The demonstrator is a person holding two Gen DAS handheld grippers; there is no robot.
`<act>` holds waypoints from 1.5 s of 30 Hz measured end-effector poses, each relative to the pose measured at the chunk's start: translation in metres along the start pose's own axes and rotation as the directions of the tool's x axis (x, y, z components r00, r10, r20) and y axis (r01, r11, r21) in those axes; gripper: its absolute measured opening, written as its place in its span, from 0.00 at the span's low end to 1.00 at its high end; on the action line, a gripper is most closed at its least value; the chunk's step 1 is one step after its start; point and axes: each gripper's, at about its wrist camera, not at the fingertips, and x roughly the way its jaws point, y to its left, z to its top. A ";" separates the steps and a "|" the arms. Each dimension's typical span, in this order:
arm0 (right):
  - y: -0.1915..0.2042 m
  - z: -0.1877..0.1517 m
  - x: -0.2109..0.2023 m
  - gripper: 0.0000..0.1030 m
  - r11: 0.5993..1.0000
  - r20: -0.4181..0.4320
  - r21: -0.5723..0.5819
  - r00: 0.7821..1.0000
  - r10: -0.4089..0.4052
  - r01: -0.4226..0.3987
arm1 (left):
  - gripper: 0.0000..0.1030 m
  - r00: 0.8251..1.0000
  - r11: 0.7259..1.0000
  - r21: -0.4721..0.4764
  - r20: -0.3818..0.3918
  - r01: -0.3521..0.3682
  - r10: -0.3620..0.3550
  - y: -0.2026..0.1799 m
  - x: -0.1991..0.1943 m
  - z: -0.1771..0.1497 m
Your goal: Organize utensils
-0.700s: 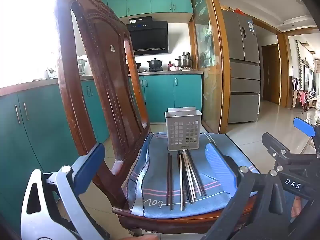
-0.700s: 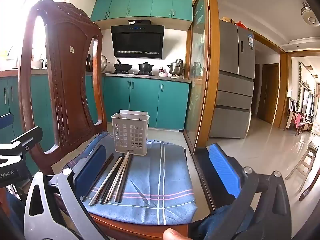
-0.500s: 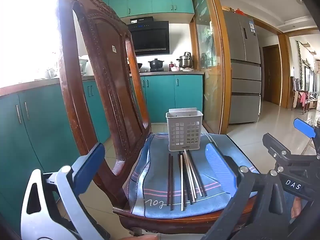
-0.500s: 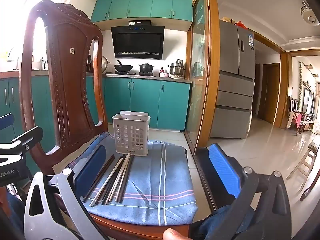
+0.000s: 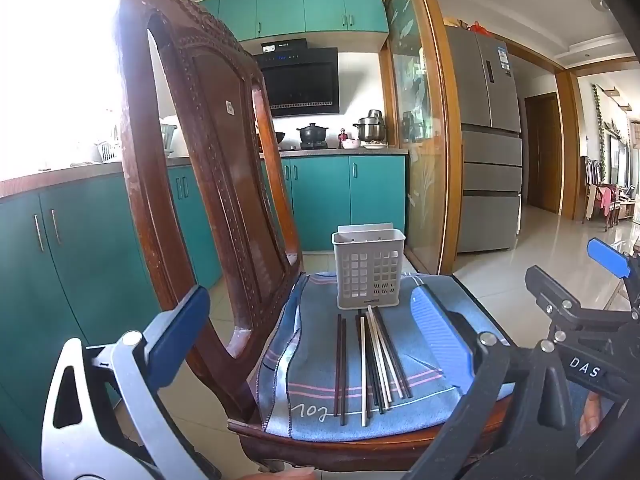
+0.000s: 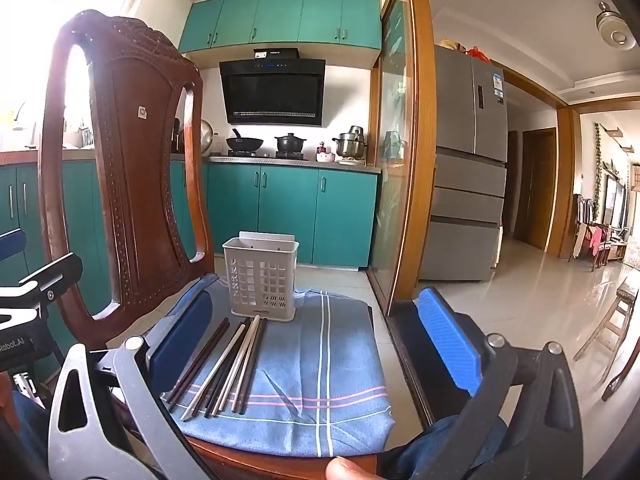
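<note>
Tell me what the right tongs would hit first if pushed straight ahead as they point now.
Probably the chopsticks on the blue cloth: the open right tongs tilt slightly down toward the chair seat. If they pass over those, the basket behind comes next. Depth is unclear.

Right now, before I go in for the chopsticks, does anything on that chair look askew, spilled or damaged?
Nothing is spilled or broken. The chopsticks lie loose on the blue cloth in an uneven fan, some crossing, dark and pale ones mixed. The basket stands upright behind them. The cloth is a little rumpled.
</note>
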 end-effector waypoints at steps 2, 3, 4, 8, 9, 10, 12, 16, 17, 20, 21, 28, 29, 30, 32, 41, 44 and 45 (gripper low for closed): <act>0.000 0.000 0.000 0.98 1.000 0.001 0.001 1.000 -0.001 0.001 | 0.97 1.000 1.000 0.000 -0.002 -0.001 0.001 0.000 0.002 0.003; 0.000 0.000 0.000 0.98 1.000 0.002 0.001 1.000 -0.001 0.001 | 0.97 1.000 1.000 0.000 -0.002 -0.001 0.001 0.000 0.002 0.003; -0.001 0.001 0.001 0.98 1.000 0.002 0.001 1.000 -0.001 0.001 | 0.97 1.000 1.000 0.001 -0.002 -0.001 0.001 0.000 0.002 0.003; -0.001 0.001 0.000 0.98 1.000 0.003 0.001 1.000 0.001 -0.001 | 0.97 1.000 1.000 0.002 -0.001 0.000 0.000 -0.001 0.000 0.003; -0.001 0.001 0.001 0.98 1.000 0.003 0.001 1.000 0.001 -0.001 | 0.97 1.000 1.000 0.002 0.000 0.000 0.000 -0.001 0.000 0.003; -0.001 0.001 0.000 0.98 1.000 0.004 0.001 1.000 0.002 -0.002 | 0.97 1.000 1.000 0.002 0.000 0.001 -0.001 0.000 0.000 0.003; -0.001 0.001 0.000 0.98 1.000 0.004 0.001 1.000 0.002 -0.002 | 0.97 1.000 1.000 0.002 0.000 0.001 -0.001 0.001 -0.001 0.004; -0.001 0.001 0.000 0.98 1.000 0.006 0.002 1.000 0.001 -0.001 | 0.97 1.000 1.000 0.003 0.002 0.000 0.000 0.003 -0.003 0.004; -0.001 0.001 0.000 0.98 1.000 0.006 0.002 1.000 0.000 0.000 | 0.97 1.000 1.000 0.004 0.002 0.000 0.000 0.004 -0.003 0.005; -0.002 0.001 0.000 0.98 1.000 0.007 0.003 1.000 -0.002 0.002 | 0.97 1.000 1.000 0.005 0.002 0.000 0.000 -0.001 0.000 0.004; -0.002 0.001 0.000 0.98 1.000 0.007 0.002 1.000 -0.002 0.002 | 0.97 1.000 1.000 0.004 0.002 0.000 0.000 -0.001 0.001 0.004; -0.002 0.002 0.000 0.98 1.000 0.008 0.000 1.000 -0.005 0.005 | 0.97 1.000 1.000 0.005 0.003 0.000 0.000 -0.002 0.000 0.004; -0.002 0.002 -0.001 0.98 1.000 0.009 0.001 1.000 -0.005 0.005 | 0.97 1.000 1.000 0.005 0.002 0.000 0.000 -0.002 0.000 0.004; -0.002 0.001 -0.001 0.98 1.000 0.009 0.000 1.000 -0.005 0.005 | 0.97 1.000 1.000 0.004 0.001 0.000 0.000 -0.002 0.000 0.004; -0.002 0.002 -0.001 0.98 1.000 0.010 0.001 1.000 -0.006 0.006 | 0.97 1.000 1.000 0.005 0.002 0.000 0.000 -0.003 0.000 0.004; -0.003 0.002 -0.001 0.98 1.000 0.008 0.003 1.000 -0.002 0.002 | 0.97 1.000 1.000 0.008 0.001 0.000 0.000 -0.004 0.000 0.004; -0.003 0.002 -0.001 0.98 1.000 0.007 0.003 1.000 -0.002 0.002 | 0.97 1.000 1.000 0.008 0.001 0.000 0.000 -0.004 0.000 0.004; -0.003 0.002 0.000 0.98 1.000 0.006 0.003 1.000 -0.002 0.002 | 0.97 1.000 1.000 0.008 0.001 0.000 0.000 -0.004 0.000 0.004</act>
